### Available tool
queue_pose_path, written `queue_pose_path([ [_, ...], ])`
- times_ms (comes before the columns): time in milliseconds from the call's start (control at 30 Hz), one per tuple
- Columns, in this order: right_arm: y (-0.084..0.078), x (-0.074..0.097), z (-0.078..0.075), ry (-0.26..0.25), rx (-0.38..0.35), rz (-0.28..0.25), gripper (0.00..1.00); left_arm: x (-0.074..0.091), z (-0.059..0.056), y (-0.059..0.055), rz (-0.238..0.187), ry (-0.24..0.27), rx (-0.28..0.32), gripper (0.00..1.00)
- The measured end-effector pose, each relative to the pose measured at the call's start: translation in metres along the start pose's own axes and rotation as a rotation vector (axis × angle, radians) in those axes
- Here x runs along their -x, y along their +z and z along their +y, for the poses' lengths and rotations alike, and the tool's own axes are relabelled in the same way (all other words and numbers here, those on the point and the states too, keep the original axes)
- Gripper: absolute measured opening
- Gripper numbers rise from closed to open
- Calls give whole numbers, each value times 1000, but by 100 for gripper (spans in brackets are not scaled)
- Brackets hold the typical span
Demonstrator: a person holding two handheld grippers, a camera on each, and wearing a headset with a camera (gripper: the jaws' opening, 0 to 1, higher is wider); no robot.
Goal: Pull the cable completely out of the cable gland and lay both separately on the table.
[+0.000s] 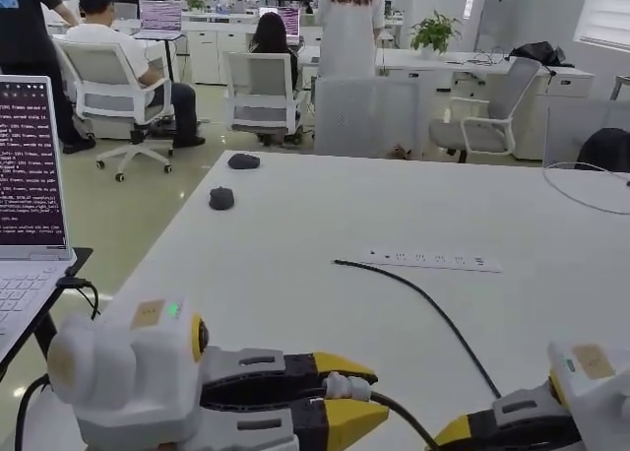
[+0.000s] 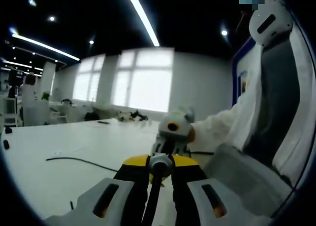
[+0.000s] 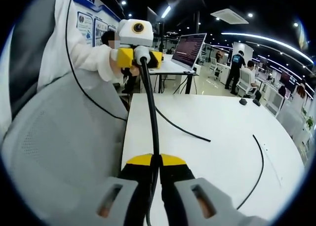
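Left gripper, low over the white table, is clamped tight on the pale cable gland; our right gripper pinches the black cable near it. We judge a straight, steady pull apart works best, gland held firm. Laptop text is too small to read.

The left gripper is seen with a white rounded housing, a lit green lamp, a tan label and black jaws tipped in yellow. The right gripper is built alike, with grey slots set into its black jaws. A white sleeve is worn, and a thin black lead, perhaps the headset's, is draped over it.
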State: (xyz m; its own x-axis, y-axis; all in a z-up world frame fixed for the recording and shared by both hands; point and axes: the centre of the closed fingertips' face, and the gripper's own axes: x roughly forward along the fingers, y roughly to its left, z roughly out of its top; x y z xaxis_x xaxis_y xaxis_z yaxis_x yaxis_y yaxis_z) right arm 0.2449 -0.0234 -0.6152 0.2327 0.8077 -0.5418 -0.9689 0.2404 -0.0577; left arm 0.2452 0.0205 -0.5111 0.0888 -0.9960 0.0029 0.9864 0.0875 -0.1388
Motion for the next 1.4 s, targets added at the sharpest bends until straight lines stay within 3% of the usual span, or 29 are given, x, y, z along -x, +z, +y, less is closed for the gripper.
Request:
queue_pose_path([
  [100, 4, 2, 3, 20, -32, -11, 3, 0, -1, 3, -15, -2, 4, 17],
  [200, 10, 5, 3, 2, -13, -26, 3, 1, 0, 5, -26, 1, 8, 17],
  [333, 39, 11, 0, -14, -33, -132, 11, -1, -1, 4, -27, -8, 9, 17],
  [667, 102, 17, 9, 17, 54, -260, 12, -1, -2, 3, -22, -10, 13, 17],
  [1100, 108, 14, 15, 47, 78, -274, 3, -2, -1, 4, -28, -8, 14, 18],
  [1400, 109, 13, 13, 47, 94, -277, 3, 0, 1, 4, -32, 3, 15, 18],
])
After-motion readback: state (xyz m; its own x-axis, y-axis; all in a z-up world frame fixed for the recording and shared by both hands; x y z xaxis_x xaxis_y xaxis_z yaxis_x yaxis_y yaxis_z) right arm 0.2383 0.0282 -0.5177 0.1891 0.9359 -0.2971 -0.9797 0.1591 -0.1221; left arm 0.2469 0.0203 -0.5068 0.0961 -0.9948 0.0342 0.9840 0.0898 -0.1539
